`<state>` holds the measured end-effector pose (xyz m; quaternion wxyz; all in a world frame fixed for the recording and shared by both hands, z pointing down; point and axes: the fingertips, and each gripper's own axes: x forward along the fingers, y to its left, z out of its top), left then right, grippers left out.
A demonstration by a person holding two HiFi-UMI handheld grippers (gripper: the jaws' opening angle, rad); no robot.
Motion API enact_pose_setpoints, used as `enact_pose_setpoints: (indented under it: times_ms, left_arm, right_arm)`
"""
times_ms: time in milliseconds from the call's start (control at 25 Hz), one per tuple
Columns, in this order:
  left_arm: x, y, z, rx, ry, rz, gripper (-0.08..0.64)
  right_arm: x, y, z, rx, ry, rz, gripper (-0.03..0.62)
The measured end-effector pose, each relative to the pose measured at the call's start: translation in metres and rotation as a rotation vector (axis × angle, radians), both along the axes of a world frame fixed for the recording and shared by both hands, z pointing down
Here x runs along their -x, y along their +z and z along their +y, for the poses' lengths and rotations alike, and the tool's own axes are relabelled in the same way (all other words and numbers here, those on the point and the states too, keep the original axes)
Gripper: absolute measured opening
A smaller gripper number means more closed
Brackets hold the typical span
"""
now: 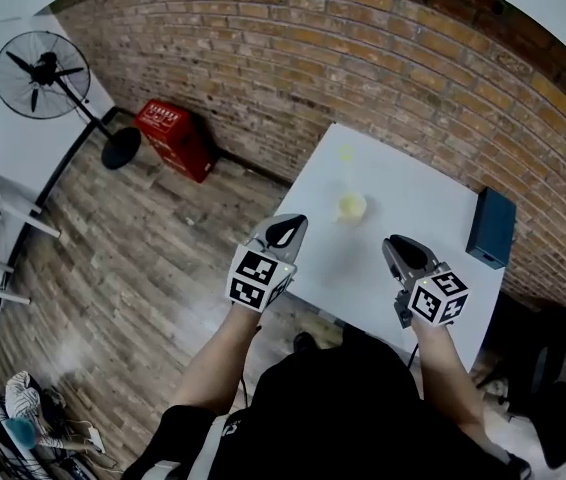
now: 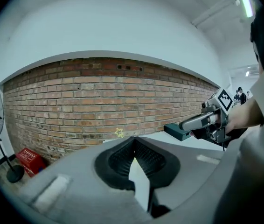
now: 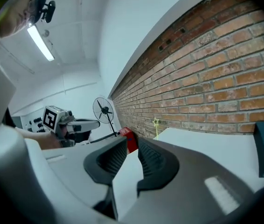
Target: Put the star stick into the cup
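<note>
Seemingly star stick (image 1: 345, 154) upright in yellow cup (image 1: 351, 208).

My count: single items all round, and one pair.
One white table (image 1: 383, 268), one yellow cup (image 1: 352, 207), one star stick (image 1: 345, 153), one teal box (image 1: 490, 227), one red crate (image 1: 174, 138), one standing fan (image 1: 41, 74); my left gripper (image 1: 293, 221) and right gripper (image 1: 393, 244) make two.

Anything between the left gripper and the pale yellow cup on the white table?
Nothing: in the head view, only bare white table separates the left gripper from the pale yellow cup.
</note>
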<state>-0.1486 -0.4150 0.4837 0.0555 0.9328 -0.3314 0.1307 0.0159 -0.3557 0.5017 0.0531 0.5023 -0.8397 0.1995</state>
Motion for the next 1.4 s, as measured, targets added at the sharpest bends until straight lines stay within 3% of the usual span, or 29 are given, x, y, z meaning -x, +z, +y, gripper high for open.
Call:
enact_pose_setpoints:
  times_ms: [240, 440, 640, 840, 960, 1080, 1400]
  left_arm:
    - [-0.005, -0.022, 0.014, 0.038, -0.018, 0.105, 0.006]
    - [-0.019, -0.042, 0.015, 0.065, -0.032, 0.207, 0.006]
    - [-0.021, -0.053, 0.003, 0.003, -0.18, 0.17, 0.02]
    - [-0.034, -0.055, 0.0, -0.006, -0.246, 0.17, 0.057]
    - [-0.047, -0.054, 0.001, -0.026, -0.246, 0.127, 0.009]
    - [-0.056, -0.049, 0.0, 0.002, -0.211, 0.134, 0.009]
    - [-0.062, -0.052, -0.005, -0.015, -0.203, 0.159, 0.009]
  right_arm:
    - [-0.006, -0.029, -0.008, -0.139, -0.036, 0.058, 0.004]
    - [-0.016, -0.048, -0.021, -0.147, -0.13, 0.07, 0.0]
    - [-0.034, -0.066, -0.024, -0.183, -0.211, 0.073, -0.002]
    - [-0.033, -0.079, -0.018, -0.24, -0.297, 0.076, -0.002]
    - [-0.032, -0.085, -0.012, -0.27, -0.337, 0.081, -0.002]
    - [-0.036, -0.087, -0.01, -0.279, -0.346, 0.081, -0.002]
    - [-0.068, -0.092, -0.012, -0.26, -0.239, 0.066, -0.002]
